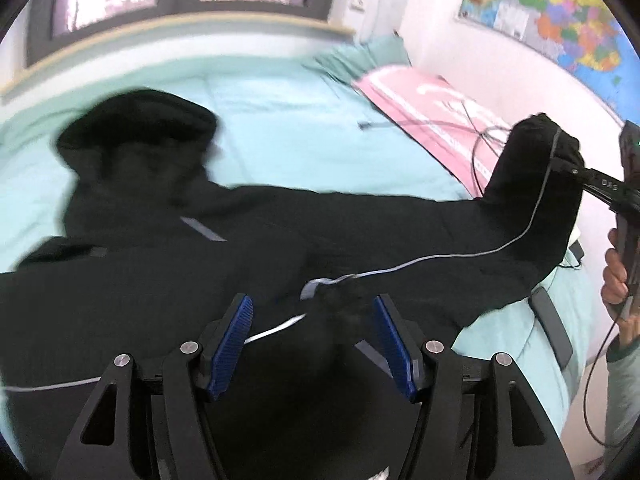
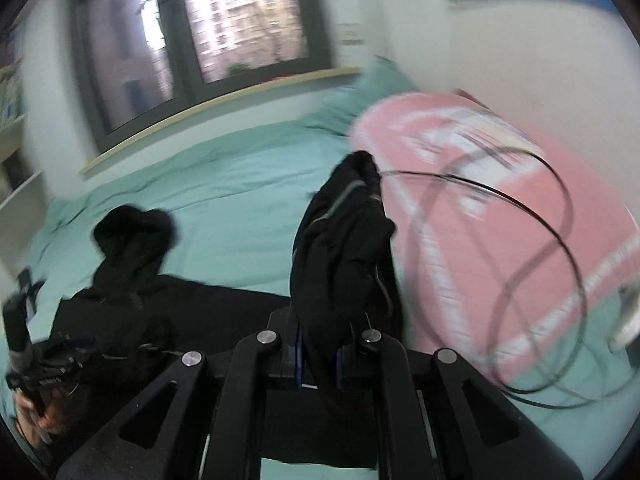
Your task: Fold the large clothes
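A black hooded jacket (image 1: pixel 160 280) with thin grey piping lies on a teal bed; its hood (image 1: pixel 136 128) points toward the window. My left gripper (image 1: pixel 314 320) is open, blue pads apart, just above the jacket's body. My right gripper (image 2: pixel 318 354) is shut on the end of the jacket's sleeve (image 2: pixel 344 240), which stands bunched above the jaws. In the left wrist view the right gripper (image 1: pixel 576 174) holds that sleeve (image 1: pixel 400 232) lifted and stretched out to the right. The left gripper (image 2: pixel 52 364) shows at the lower left of the right wrist view.
The teal bed sheet (image 1: pixel 280 120) spreads toward a window with a wooden sill (image 1: pixel 180 28). A pink folded blanket (image 1: pixel 432 108) with black cables (image 2: pixel 552 240) on it lies at the right. A map (image 1: pixel 560 12) hangs on the white wall. A teal pillow (image 1: pixel 360 60) sits at the far corner.
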### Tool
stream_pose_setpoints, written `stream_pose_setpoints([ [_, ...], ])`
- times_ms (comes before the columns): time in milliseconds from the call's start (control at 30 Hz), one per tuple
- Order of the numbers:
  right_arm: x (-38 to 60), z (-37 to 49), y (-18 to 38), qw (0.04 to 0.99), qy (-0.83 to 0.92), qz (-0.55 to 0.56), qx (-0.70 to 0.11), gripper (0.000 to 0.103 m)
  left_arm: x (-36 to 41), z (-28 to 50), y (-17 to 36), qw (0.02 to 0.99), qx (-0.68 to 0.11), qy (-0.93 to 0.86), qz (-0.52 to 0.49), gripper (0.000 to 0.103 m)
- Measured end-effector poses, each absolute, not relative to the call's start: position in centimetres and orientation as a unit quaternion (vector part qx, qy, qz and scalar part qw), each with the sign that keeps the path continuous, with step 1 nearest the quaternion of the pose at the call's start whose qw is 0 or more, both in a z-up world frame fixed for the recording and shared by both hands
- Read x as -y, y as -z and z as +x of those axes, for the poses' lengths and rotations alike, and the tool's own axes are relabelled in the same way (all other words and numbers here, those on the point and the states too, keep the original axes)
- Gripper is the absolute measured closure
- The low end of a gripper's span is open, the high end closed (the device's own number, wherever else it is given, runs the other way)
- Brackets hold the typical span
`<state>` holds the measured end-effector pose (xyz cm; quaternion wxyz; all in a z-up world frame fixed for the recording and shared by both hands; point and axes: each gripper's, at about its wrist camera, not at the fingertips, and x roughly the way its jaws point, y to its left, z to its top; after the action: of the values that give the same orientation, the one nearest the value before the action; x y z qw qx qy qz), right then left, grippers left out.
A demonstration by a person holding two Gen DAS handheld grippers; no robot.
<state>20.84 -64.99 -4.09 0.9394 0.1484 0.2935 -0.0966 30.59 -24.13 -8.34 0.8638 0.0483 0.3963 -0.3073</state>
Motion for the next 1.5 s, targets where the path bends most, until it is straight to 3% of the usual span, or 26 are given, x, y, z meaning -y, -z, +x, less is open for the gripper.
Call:
stream_pose_setpoints([
  [167,55.0,24.2,1.6,0.952,0.026,0.109,-0.286,0.091,15.8,28.6,5.4,0.889,-0.381,0.248,0.055,0.039],
  [367,44.1,28.2,0.6,0.952,-0.041,0.083,-0.293,0.091,6.7,28.1,5.0,0.9,-0.38,0.213,-0.008,0.039],
  [633,32.5,33.8,3.0,0.931,-0.126,0.086,-0.331,0.088,1.8,27.0,6.7,0.904,-0.373,0.209,-0.021,0.039],
  [1000,21.1,41.5,14.5,0.857,-0.195,0.156,-0.451,0.083,-0.5,28.8,11.3,0.886,-0.408,0.215,-0.047,0.039],
  [1133,18.4,42.7,18.3,0.847,-0.187,0.125,-0.481,0.083,-0.5,29.6,12.0,0.877,-0.423,0.221,-0.053,0.039],
  [1300,18.2,40.2,14.1,0.866,-0.223,0.081,-0.441,0.076,-1.0,30.3,10.9,0.872,-0.414,0.243,-0.09,0.039],
  [1367,19.5,37.6,11.2,0.884,-0.232,0.06,-0.401,0.056,-0.8,31.0,10.3,0.866,-0.415,0.256,-0.11,0.039],
  [1433,21.5,35.6,9.2,0.899,-0.228,0.065,-0.369,0.044,-0.2,31.9,10.3,0.859,-0.422,0.266,-0.118,0.037],
  [1500,23.9,34.2,7.9,0.909,-0.216,0.07,-0.349,0.043,0.8,33.2,10.8,0.847,-0.438,0.275,-0.125,0.034],
])
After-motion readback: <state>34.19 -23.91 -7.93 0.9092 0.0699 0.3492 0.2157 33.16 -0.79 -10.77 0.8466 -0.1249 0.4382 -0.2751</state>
